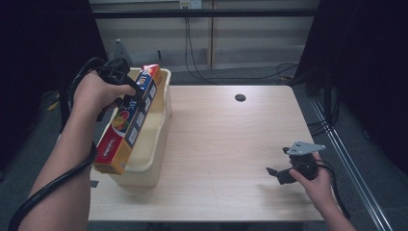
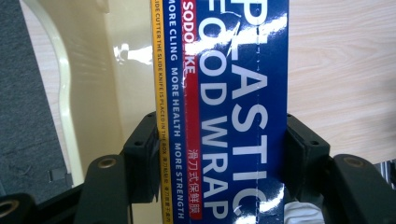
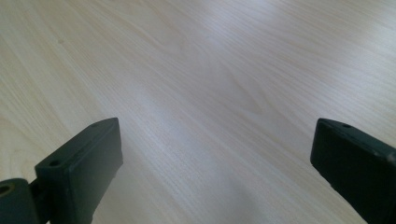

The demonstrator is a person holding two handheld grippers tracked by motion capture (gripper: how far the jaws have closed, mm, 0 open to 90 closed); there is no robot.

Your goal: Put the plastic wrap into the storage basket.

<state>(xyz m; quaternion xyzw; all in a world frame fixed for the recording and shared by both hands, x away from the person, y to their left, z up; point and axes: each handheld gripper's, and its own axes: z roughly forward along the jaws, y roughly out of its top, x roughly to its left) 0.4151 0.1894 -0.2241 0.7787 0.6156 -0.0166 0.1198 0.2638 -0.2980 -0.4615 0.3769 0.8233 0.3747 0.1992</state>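
The plastic food wrap box [image 1: 126, 126] is long and thin. Its long side runs the same way as the long side of the cream bin [image 1: 161, 115]. The box is tilted, with its far end up near the bin's far rim and its near end sticking out over the near rim. The left gripper [image 1: 131, 91] is squeezed on the box near its far end. I think the box goes down into the bin next. The right gripper [image 1: 278, 173] is well apart on the counter [image 1: 226, 144], its jaws wide and holding nothing.

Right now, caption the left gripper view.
Left hand-held gripper clamps a plastic food wrap box above a cream bin.
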